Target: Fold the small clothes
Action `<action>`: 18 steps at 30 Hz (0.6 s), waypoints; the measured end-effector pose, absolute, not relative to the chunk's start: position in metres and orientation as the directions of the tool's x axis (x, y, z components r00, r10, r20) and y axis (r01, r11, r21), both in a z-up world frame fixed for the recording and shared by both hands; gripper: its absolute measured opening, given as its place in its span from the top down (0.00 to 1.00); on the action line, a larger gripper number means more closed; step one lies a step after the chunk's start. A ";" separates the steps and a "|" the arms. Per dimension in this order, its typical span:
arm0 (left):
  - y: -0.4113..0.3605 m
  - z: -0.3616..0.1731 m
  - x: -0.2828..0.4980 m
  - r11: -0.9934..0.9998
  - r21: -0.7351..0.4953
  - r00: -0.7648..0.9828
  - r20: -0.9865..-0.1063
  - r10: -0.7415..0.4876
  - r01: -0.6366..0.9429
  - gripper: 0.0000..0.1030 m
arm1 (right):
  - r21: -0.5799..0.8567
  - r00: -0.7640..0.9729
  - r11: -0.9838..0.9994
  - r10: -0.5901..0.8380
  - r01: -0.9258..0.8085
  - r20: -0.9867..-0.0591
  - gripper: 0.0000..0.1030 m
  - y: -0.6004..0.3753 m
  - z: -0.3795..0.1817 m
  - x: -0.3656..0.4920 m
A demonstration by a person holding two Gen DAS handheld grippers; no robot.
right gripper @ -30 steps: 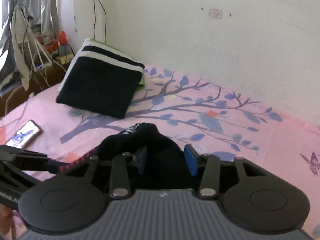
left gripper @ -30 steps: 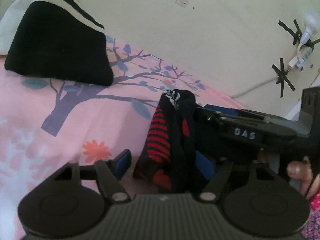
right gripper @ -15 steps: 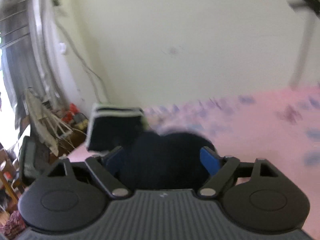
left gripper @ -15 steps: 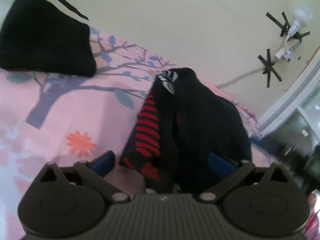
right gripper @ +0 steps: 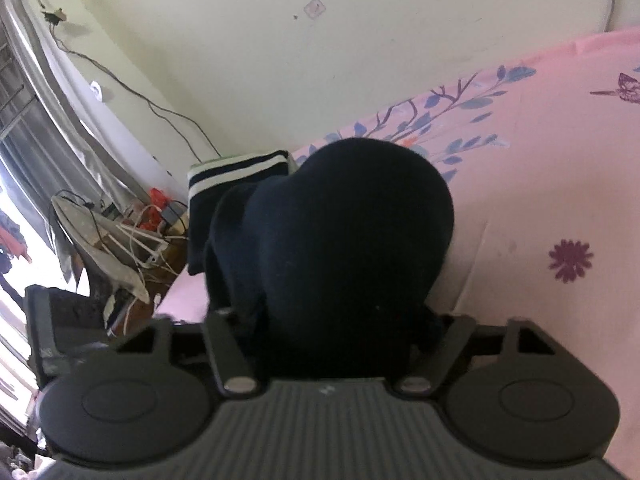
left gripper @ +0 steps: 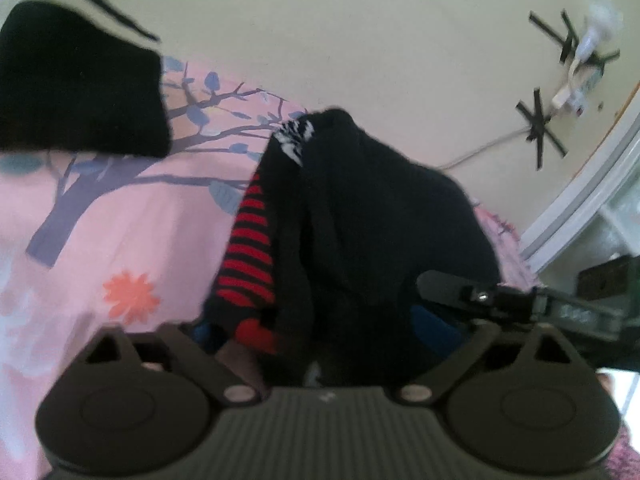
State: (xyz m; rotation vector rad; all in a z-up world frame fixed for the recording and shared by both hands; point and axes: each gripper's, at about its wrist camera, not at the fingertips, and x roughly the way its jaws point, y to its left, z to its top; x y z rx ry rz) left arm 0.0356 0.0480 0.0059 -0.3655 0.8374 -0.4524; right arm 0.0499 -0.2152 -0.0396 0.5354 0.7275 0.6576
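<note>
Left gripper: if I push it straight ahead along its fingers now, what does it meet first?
The dark sock bundle, black with a red-striped side. It already sits between the left gripper fingers, whose jaws have just been closing. Behind it lie the pink bedsheet and the wall; how far is unclear.

Bunched dark garment (left gripper: 360,220) blocks ahead — bare sheet (left gripper: 120,240) leftward.

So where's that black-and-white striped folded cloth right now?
The folded cloth lies on the pink bedsheet by the wall, top left in the left view, beyond the dark sock.

daylight, soft | window glare left | blurred | fisheye-bent edges
</note>
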 end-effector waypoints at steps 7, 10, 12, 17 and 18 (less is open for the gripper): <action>-0.056 0.033 0.103 0.797 -0.481 0.508 -0.615 -0.603 0.365 0.20 | 0.603 0.723 0.744 0.582 -0.288 -0.372 0.47 -0.312 -0.013 0.063; -0.125 0.045 0.142 0.757 -0.469 0.472 -0.593 -0.652 0.456 0.21 | 0.556 0.799 0.797 0.485 -0.235 -0.356 0.47 -0.368 0.002 0.076; -0.171 0.047 0.167 0.726 -0.476 0.435 -0.587 -0.683 0.497 0.21 | 0.528 0.845 0.832 0.398 -0.170 -0.356 0.47 -0.408 0.010 0.084; -0.278 0.032 0.218 0.697 -0.456 0.373 -0.612 -0.697 0.554 0.21 | 0.511 0.907 0.859 0.186 0.037 -0.378 0.46 -0.494 -0.002 0.104; -0.293 0.025 0.223 0.704 -0.439 0.375 -0.623 -0.686 0.558 0.22 | 0.511 0.908 0.857 0.155 0.073 -0.389 0.46 -0.505 -0.010 0.108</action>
